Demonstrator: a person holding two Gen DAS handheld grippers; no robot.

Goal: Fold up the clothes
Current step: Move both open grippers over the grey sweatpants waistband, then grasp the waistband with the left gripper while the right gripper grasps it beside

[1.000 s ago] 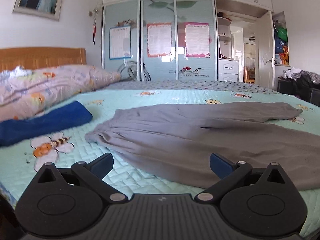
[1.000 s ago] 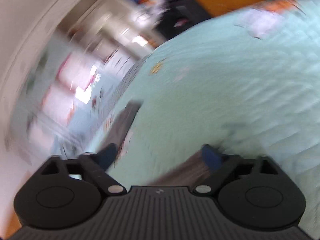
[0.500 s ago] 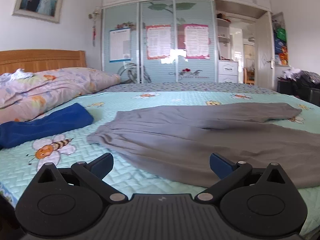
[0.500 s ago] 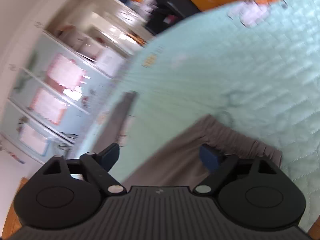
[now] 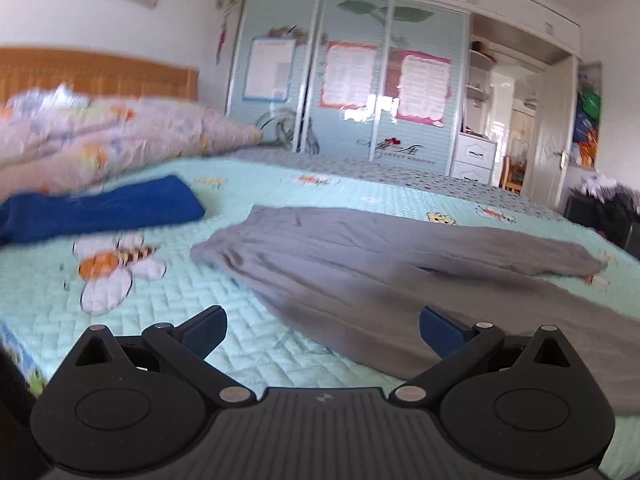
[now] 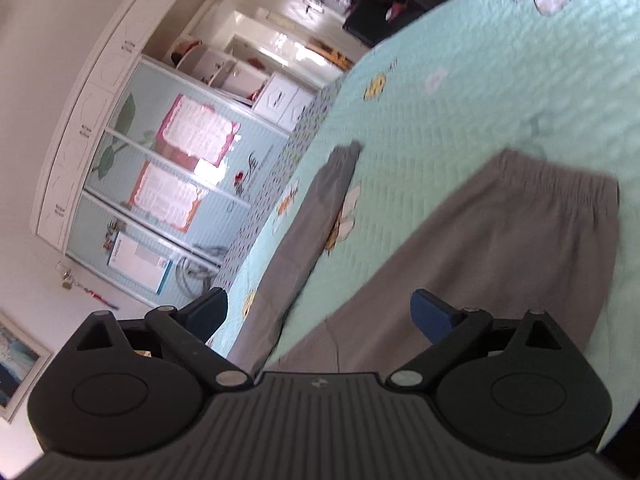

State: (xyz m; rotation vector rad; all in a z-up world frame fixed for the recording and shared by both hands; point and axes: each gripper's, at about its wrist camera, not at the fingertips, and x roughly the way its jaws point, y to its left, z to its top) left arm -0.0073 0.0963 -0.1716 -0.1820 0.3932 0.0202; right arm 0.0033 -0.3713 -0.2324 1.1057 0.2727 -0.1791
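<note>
1. Tilted now against the earlier level left wrist view; more trouser leg showing in the right wrist view than before.
2. Grey trousers (image 5: 392,264) spread flat on the bed (image 5: 224,344), centre to right of frame, waistband toward the folded blue cloth (image 5: 104,208) at left.
3. Left gripper (image 5: 322,328) released, empty.
4. Right gripper (image 6: 320,312) opening, empty, above a leg cuff (image 6: 560,184).

Home bedroom: quilted bed (image 5: 248,344), headboard (image 5: 96,74), wardrobe (image 5: 352,76).
</note>
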